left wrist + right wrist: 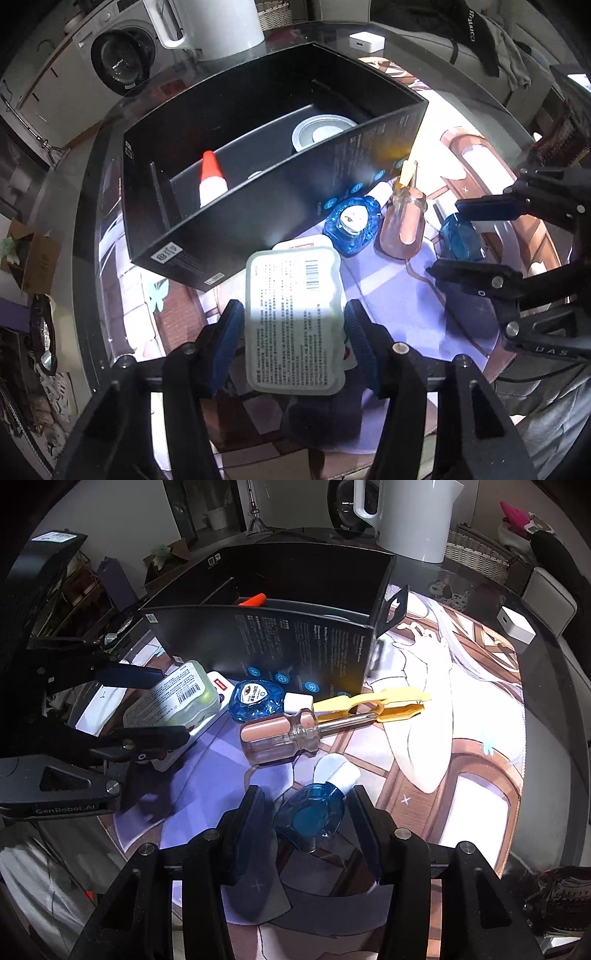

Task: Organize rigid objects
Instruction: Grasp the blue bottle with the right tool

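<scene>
1. Left claw (pixel 294 306): my two fingers stand on either side of a pale green plastic case (pixel 295 332) with a barcode label. The case lies just in front of the black box (pixel 280 206), near that box's left front corner, on top of a flat white box (pixel 207 716). The pads are at the case's long edges. Whether they press on it, I cannot tell.

2. Right claw (pixel 306 794): the jaws are apart. A blue bottle (pixel 308 818) with a white cap lies on the printed mat (pixel 461 775) between the fingers, further out from the black box's front wall than any other loose item. A gap shows between the left pad and the bottle, so there is no grip.

3. Loose items in front of the black box:
- A second blue bottle (pixel 255 699), label side up, lies just beside the front wall.
- A screwdriver (pixel 277 738) with a clear pink handle lies just behind that bottle as seen from the box.
- A yellow plastic clip (pixel 388 701) lies by the box's right front corner, against the screwdriver shaft.

4. Inside the black box: a glue bottle (pixel 210 177) with an orange tip stands in the front compartment, and a round tin (pixel 321 133) sits in the rear one.
</scene>
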A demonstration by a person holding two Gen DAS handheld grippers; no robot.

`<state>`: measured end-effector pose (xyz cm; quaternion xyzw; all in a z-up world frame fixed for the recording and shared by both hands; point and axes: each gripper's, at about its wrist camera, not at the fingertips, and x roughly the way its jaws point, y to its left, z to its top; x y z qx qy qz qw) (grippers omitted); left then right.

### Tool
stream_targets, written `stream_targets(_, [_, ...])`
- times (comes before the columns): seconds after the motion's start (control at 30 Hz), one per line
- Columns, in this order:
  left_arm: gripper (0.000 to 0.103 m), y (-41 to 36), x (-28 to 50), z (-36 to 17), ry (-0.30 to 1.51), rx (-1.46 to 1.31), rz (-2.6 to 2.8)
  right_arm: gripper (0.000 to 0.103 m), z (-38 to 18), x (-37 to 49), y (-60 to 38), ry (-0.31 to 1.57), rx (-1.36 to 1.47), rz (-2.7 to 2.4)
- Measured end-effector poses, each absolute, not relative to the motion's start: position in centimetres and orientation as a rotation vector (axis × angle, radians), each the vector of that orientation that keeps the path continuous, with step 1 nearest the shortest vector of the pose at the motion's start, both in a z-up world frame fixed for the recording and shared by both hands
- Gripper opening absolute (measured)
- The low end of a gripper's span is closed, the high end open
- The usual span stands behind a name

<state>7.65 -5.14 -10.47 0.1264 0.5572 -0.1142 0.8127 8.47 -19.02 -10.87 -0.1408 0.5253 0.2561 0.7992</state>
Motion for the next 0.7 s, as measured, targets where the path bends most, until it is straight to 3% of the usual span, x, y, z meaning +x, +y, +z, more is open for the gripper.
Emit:
stream_targets(0.17, [0.054,-5.6,7.9,-10.4,1.198,0.263,-0.259,0.051,-10.9,8.1,-18.7,1.12,-0.325,0.553])
stream_targets(0.23, [0.054,-5.7,8.0,-10.4,1.204,0.251,-0.269,0.036,-10.8,7.9,-18.4,1.12,-0.333,0.566])
stream_targets(0.3, [0.054,-5.8,8.0,-10.3,1.203,0.246,-0.274,0.031,-10.8,7.7,-18.1,1.121,-0.351,0.583])
stream_targets(0.7, [0.054,-5.9,6.9,-9.0,1.168,0.232,-0.299,0.03,-10.5,7.1,-17.5,1.097,-0.367,0.597])
